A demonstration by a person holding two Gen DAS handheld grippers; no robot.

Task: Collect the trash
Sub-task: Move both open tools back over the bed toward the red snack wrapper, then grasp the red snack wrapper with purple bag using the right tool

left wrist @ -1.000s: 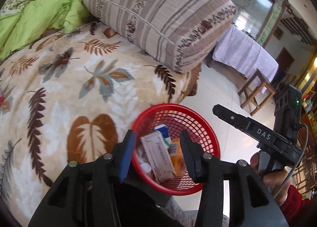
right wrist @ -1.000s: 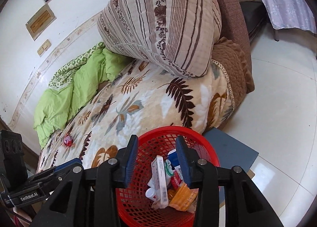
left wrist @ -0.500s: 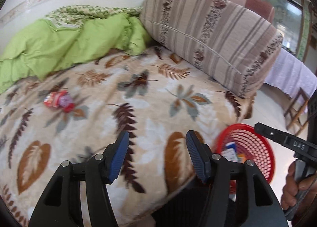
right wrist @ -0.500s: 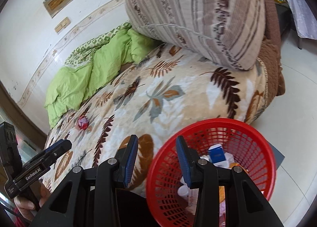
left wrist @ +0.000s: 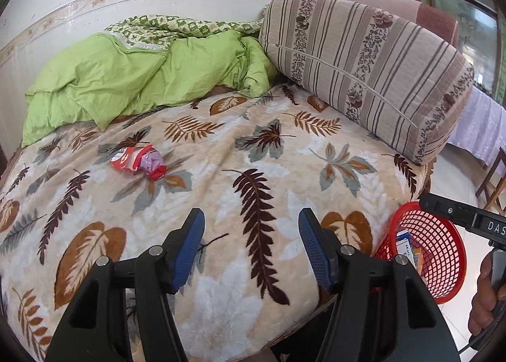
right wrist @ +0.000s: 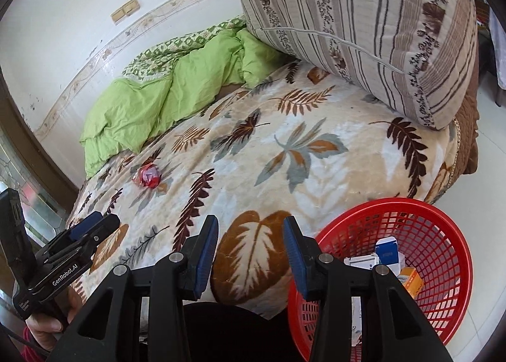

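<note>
Bed [left wrist: 284, 172] w/ leaf blanket, striped pillow [left wrist: 363, 71] at its head, green quilt [left wrist: 142, 77] by the wall. Red basket [right wrist: 436, 235] on floor beside bed, boxes inside. Left hand-held gripper [left wrist: 251, 229] & right hand-held gripper [right wrist: 250, 235]: jaws apart, empty, over blanket. Red wrapper [left wrist: 137, 161] lies mid-bed, well apart from both.

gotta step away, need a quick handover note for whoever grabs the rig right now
Left gripper: open, nothing between the pads, over the leaf blanket.
Right gripper: open, empty, beside the red basket.
Done: the basket, on the floor by the bed's edge, already holds boxes and packets.
Left: one crumpled red wrapper lies on the blanket ahead of the left gripper, towards the green quilt. Pick it up and drop it in the basket.
</note>
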